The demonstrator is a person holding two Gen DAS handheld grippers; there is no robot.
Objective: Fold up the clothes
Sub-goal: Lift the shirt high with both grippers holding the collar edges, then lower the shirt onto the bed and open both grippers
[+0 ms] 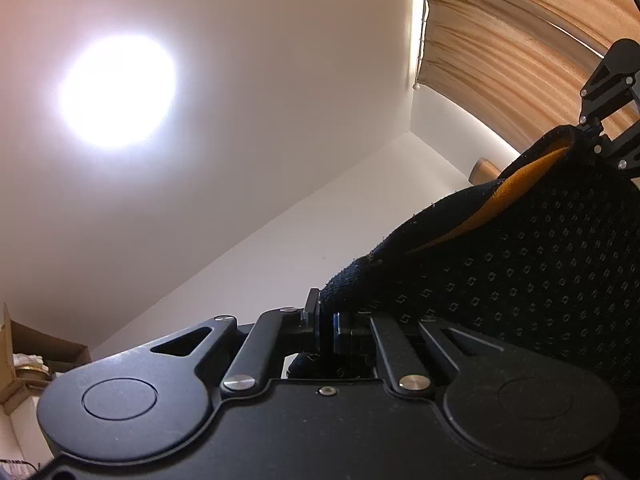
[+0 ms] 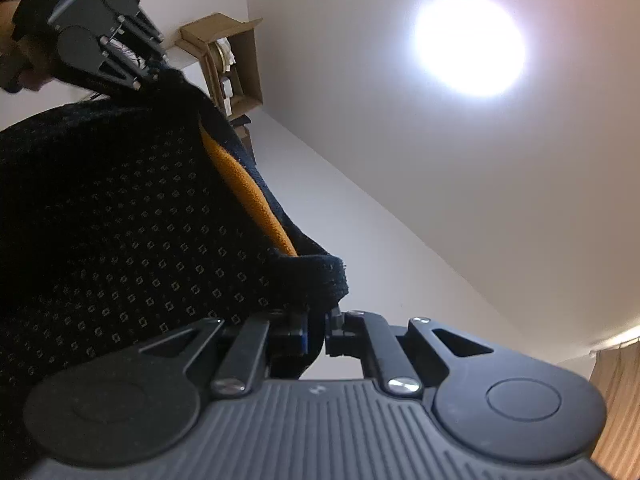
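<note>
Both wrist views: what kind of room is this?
Probably a room in a home. Visible: a white ceiling with a round light, pleated tan curtains along one wall, and an open cardboard box of odds and ends set high up. Both grippers hold up a dark garment.

garment point(image 1: 520, 264): my view, black textured knit, orange fleecy lining
left gripper point(image 1: 326, 320): matt black plastic, shiny metal screws
</note>
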